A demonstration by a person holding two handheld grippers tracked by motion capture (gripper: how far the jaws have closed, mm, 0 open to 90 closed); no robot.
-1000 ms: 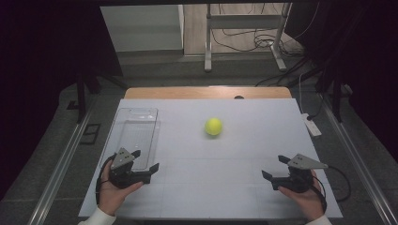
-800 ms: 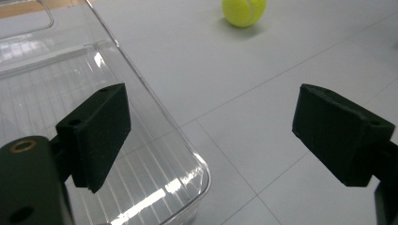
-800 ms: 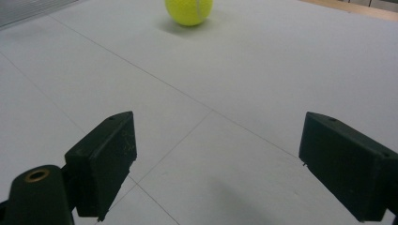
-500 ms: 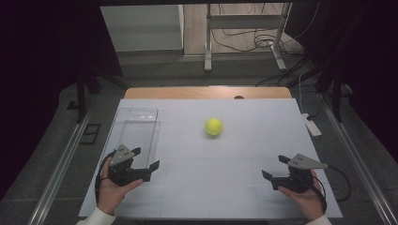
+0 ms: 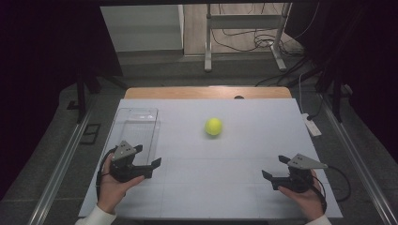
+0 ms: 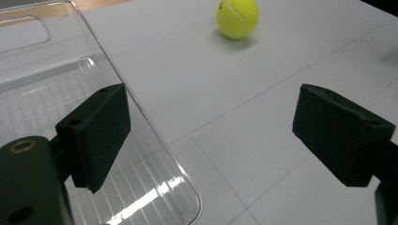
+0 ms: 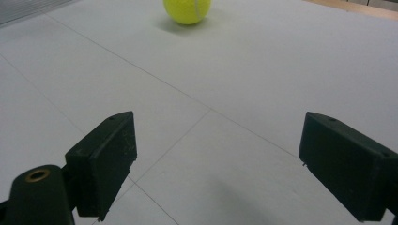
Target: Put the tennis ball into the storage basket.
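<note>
A yellow-green tennis ball (image 5: 213, 126) rests alone on the white table top (image 5: 244, 183), toward the middle. The ball (image 6: 238, 17) lies far ahead of the left jaws, and the ball (image 7: 187, 9) is far ahead of the right jaws too. My left gripper (image 5: 146, 156) sits at the near left, open and empty, just beside a clear plastic tray (image 5: 135, 129). One left jaw is over the tray's near corner (image 6: 155, 187). My right gripper (image 5: 276, 167) stands open and empty at the near right, well short of the ball.
The clear tray (image 6: 42, 89) is empty and lies along the table's left side. A wooden strip (image 5: 206, 92) edges the far side of the table. A white power strip (image 5: 311, 125) lies by the right edge. Cables and metal stand legs are on the floor beyond.
The left gripper has shifted slightly on the table beside the tray. The right gripper and the ball have stayed where they were.
</note>
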